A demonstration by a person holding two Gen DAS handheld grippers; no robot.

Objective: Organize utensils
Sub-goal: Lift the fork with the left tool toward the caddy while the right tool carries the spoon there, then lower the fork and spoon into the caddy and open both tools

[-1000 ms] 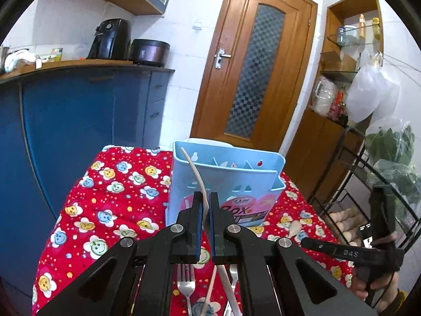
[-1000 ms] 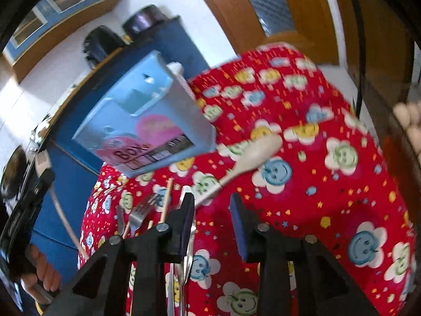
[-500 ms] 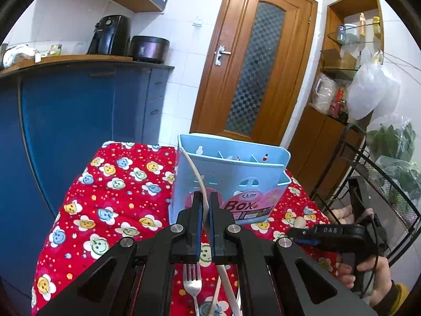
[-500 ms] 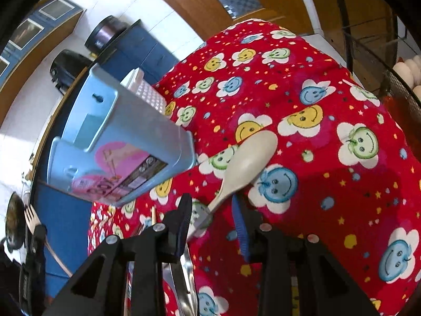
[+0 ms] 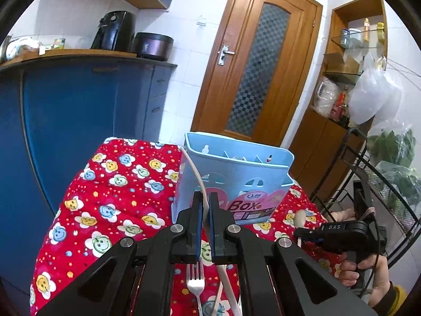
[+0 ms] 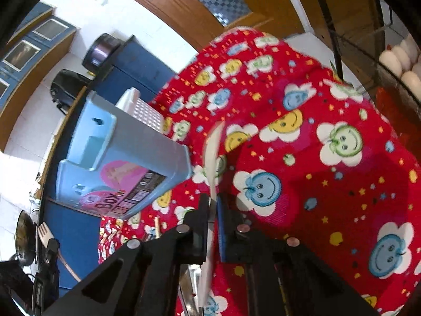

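Note:
A light blue utensil box [image 5: 234, 179] with several compartments stands on the red smiley tablecloth [image 5: 110, 197]. My left gripper [image 5: 204, 205] is shut on a thin pale utensil handle [image 5: 196, 173], held above the table in front of the box; its fork-like head shows in the right wrist view [image 6: 43, 233]. A metal fork [image 5: 195, 281] lies on the cloth below. My right gripper [image 6: 213, 205] is shut on the wooden spoon [image 6: 213, 152], lifted edge-on over the cloth beside the box [image 6: 118, 158]. The spoon's bowl also shows in the left wrist view [image 5: 300, 217].
A blue counter [image 5: 65, 121] with an air fryer [image 5: 113, 30] and a cooker stands left. A wooden door [image 5: 257, 63] is behind. A black wire rack [image 5: 368, 184] with greens stands right; eggs [image 6: 402, 65] sit on it. More utensils lie near the table's front [image 6: 157, 226].
My right gripper closed on the wooden spoon's handle and lifted it off the cloth, turning it edge-on. My left gripper rose slightly, still holding its utensil.

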